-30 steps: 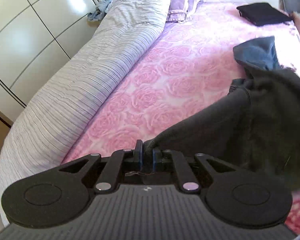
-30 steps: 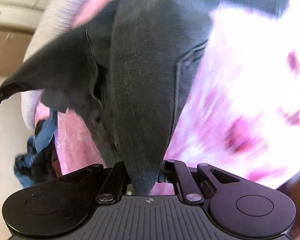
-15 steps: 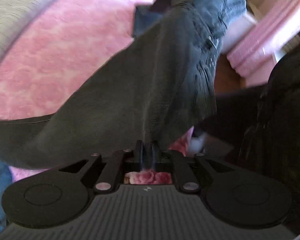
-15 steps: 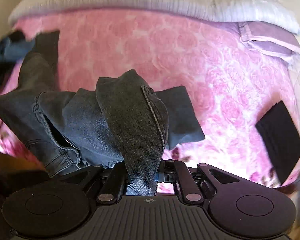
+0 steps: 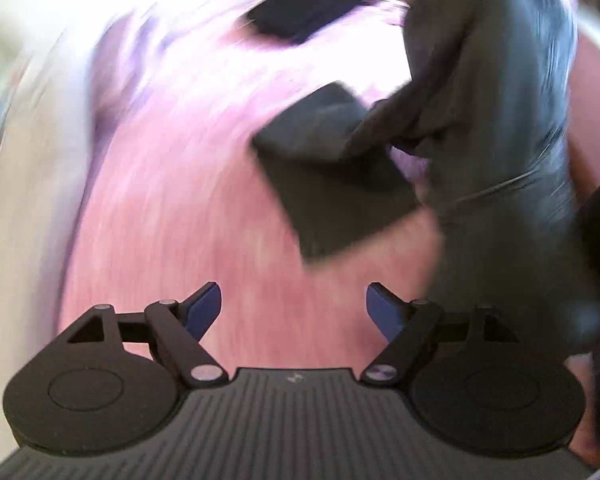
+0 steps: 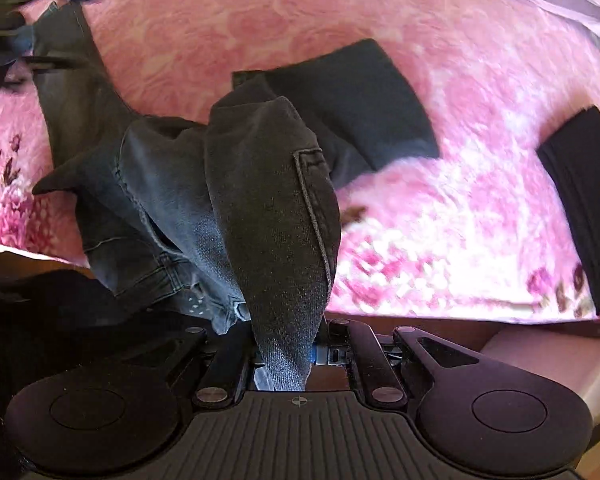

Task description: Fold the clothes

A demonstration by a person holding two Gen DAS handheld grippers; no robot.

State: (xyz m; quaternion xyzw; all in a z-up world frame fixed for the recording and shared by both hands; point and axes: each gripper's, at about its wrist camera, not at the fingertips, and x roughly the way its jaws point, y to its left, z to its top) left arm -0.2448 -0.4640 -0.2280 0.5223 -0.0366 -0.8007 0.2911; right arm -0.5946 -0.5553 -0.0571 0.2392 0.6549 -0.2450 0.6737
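R gripper [image 6: 288, 354] w/ dark jeans [image 6: 260, 200]

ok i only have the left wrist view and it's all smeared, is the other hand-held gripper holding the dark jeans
Observer: Yes, the right hand-held gripper is shut on a fold of the jeans, which hang below it.
Operator: is any of it down on the bed
Observer: One leg end lies flat on the pink rose bedspread.
Operator: anything else lying near it
Observer: A folded black garment lies on the bedspread, apart from the jeans, at the right of that view.
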